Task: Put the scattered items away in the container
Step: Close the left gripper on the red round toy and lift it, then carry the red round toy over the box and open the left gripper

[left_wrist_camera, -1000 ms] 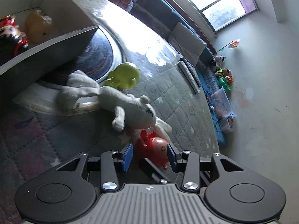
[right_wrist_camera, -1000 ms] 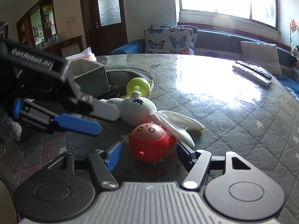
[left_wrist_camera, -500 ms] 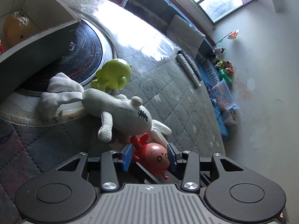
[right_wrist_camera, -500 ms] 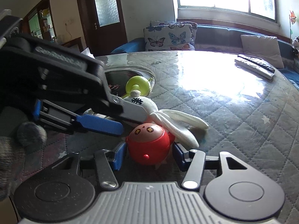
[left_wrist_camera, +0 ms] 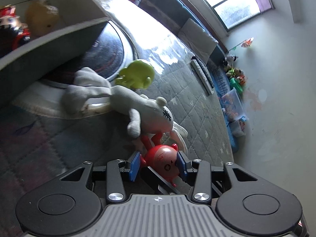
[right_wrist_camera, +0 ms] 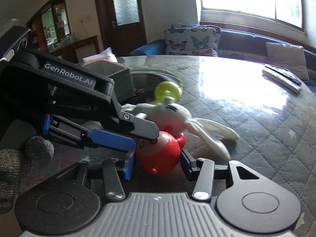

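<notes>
A round red toy [left_wrist_camera: 164, 162] [right_wrist_camera: 158, 156] lies on the quilted table against a white plush rabbit [left_wrist_camera: 142, 106] [right_wrist_camera: 171, 112]. A lime-green toy [left_wrist_camera: 138, 75] [right_wrist_camera: 167, 90] sits behind them. My right gripper [right_wrist_camera: 157, 164] is closing, and its blue pads touch both sides of the red toy. My left gripper [left_wrist_camera: 158, 165] [right_wrist_camera: 143, 138] reaches in from the left and is open, its fingers straddling the same toy. The grey box [left_wrist_camera: 49, 45] [right_wrist_camera: 120, 79] at the far left holds an orange toy [left_wrist_camera: 41, 19] and a red-black figure [left_wrist_camera: 11, 27].
The box stands on a round dark inset [left_wrist_camera: 106, 47] in the tabletop. A remote control [left_wrist_camera: 201, 75] [right_wrist_camera: 282, 77] lies near the far right edge. A sofa with butterfly cushions [right_wrist_camera: 191, 41] runs behind the table. A gloved hand [right_wrist_camera: 11, 164] holds the left gripper.
The right jaws narrowed onto the red toy, which tipped its face toward the left gripper. The left gripper pushed forward until the toy came between its fingers, its jaw width unchanged.
</notes>
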`<state>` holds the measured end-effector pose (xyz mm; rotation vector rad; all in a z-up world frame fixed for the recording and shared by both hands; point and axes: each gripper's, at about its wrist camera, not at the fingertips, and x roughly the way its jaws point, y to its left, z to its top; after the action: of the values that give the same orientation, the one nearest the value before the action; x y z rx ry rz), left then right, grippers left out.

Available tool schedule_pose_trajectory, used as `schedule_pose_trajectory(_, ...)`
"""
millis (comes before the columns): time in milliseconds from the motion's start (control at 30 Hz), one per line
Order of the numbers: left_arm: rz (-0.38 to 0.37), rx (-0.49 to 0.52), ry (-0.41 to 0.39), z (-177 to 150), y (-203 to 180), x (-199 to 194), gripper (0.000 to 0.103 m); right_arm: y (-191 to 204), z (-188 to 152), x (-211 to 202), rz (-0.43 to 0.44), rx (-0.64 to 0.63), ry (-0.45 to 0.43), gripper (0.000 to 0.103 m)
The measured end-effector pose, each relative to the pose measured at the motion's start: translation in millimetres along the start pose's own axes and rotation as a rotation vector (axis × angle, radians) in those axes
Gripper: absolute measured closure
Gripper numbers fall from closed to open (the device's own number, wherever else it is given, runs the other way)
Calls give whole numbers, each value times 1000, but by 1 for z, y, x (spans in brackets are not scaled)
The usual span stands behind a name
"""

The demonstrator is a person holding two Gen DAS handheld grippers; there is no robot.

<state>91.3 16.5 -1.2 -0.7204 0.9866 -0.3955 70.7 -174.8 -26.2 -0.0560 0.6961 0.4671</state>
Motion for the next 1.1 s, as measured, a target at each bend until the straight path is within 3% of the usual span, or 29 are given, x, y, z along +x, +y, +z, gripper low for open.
schedule_pose_trajectory(333, -27, -65, -130, -1, 24, -63, 60, 54, 26, -4, 86, -133, -48, 54)
schedule_pose_trajectory(567, -22, -95, -258, 23, 39, -101, 60, 90, 63, 9, 149, -228, -108, 54)
schedule_pose_trajectory(833, 28, -142, -359, 64, 65, -120, 60, 121, 106, 57, 221, -272, -124, 54)
schedule_pose_trajectory(1100, 96, -198, -387, 104, 99, -118, 60, 134, 133, 118, 295, -243, -87, 54)
